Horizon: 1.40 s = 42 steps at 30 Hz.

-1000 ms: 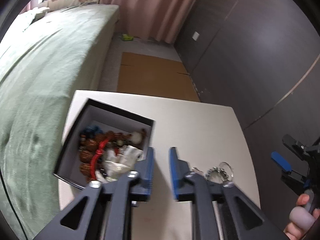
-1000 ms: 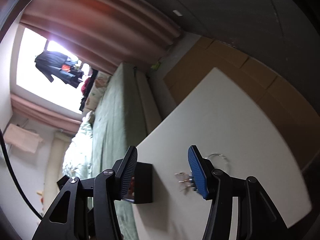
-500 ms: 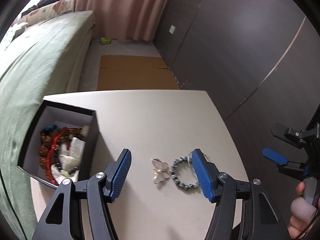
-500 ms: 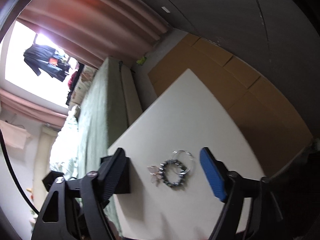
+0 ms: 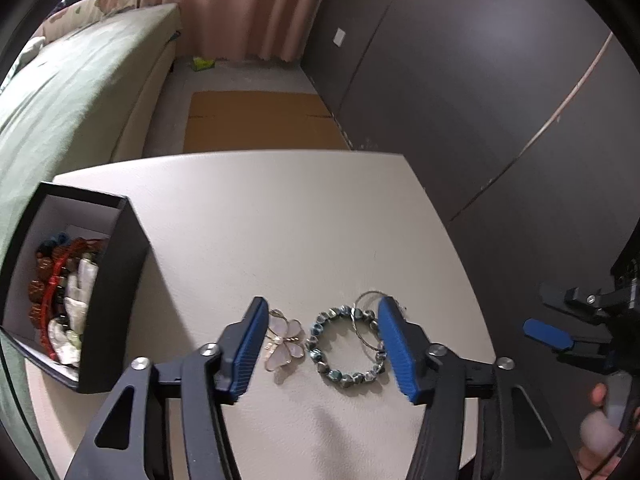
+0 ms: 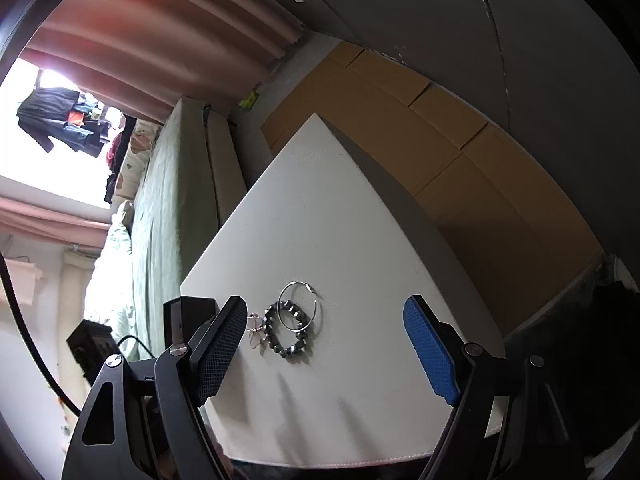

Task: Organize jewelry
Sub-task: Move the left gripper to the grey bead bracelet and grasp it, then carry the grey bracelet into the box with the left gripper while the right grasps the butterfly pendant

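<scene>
A black box (image 5: pixel 112 292) with a white inside holds several bead bracelets and pale pieces at the table's left. On the white table (image 5: pixel 260 216) lie a pale butterfly brooch (image 5: pixel 282 340), a blue-grey bead bracelet (image 5: pixel 346 350) and a thin silver hoop (image 5: pixel 370 320) overlapping the bracelet. My left gripper (image 5: pixel 322 344) is open and empty, its fingers either side of the three pieces, above them. My right gripper (image 6: pixel 324 348) is open and empty, off the table's right edge; it shows in the left wrist view (image 5: pixel 560 324). The brooch (image 6: pixel 256 330), bracelet (image 6: pixel 290 332) and hoop (image 6: pixel 298 306) show ahead of it.
A green bed (image 5: pixel 60 92) runs along the table's left side. Brown cardboard (image 5: pixel 260 120) lies on the floor beyond the table. A dark wall (image 5: pixel 480 100) stands to the right. The black box (image 6: pixel 186 320) shows partly behind my right gripper's left finger.
My left gripper has opened wide and swung right from the box to over the three loose pieces. My right gripper has opened wider and now faces the jewelry.
</scene>
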Tool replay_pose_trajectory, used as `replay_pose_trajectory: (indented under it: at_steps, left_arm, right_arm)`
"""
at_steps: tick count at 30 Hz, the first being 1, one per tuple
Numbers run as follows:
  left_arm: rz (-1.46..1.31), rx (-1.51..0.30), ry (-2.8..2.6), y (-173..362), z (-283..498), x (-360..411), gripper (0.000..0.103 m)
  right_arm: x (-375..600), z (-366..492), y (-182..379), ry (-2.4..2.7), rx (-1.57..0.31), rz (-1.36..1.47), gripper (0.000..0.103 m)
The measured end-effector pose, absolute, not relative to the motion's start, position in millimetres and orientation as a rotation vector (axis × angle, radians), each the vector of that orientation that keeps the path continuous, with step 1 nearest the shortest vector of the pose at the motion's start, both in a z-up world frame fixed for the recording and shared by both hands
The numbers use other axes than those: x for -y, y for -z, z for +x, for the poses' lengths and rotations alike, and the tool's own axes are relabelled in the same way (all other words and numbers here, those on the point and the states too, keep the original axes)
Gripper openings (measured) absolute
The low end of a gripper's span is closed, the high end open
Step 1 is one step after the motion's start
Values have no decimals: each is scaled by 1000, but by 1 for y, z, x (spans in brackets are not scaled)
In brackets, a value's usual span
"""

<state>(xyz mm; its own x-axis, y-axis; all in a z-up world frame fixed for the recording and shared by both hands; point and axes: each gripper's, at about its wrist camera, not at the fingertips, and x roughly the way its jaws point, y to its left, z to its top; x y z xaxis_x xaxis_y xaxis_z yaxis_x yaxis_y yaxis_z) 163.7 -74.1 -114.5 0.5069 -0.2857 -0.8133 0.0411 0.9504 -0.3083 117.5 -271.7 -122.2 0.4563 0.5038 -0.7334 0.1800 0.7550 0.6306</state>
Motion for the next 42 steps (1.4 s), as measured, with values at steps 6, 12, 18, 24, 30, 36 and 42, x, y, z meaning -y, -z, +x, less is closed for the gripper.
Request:
replay_pose_trajectory:
  at_steps: [6,12,18,24,30,36,42]
  left_arm:
    - [-179,-1089,193,136,166,94,22]
    - [-111,-1128,156,148,166,99,16]
    - [-28,-1130,157,151,164,111,16]
    - [-69,-1106,170,151,163,106,8]
    - [-145,-1026,221,120,155,90,8]
    - [-261,-975,269,94,149,71,8]
    - [-317,-928,273,74,142,52,8]
  right_arm:
    - [271,116,119,-228,-1102,712,81]
    - [271,117,121,-224,-1105,718,81]
    - [268,117,122,-222,-1110,712,81]
    - [257,122,123,-229,-1124,685,81]
    - [241,126,125,-242,-1137,642,81]
    - [222,132,130,-255,-1161,596,81]
    - [206,135,134,-256,-1175,559,81]
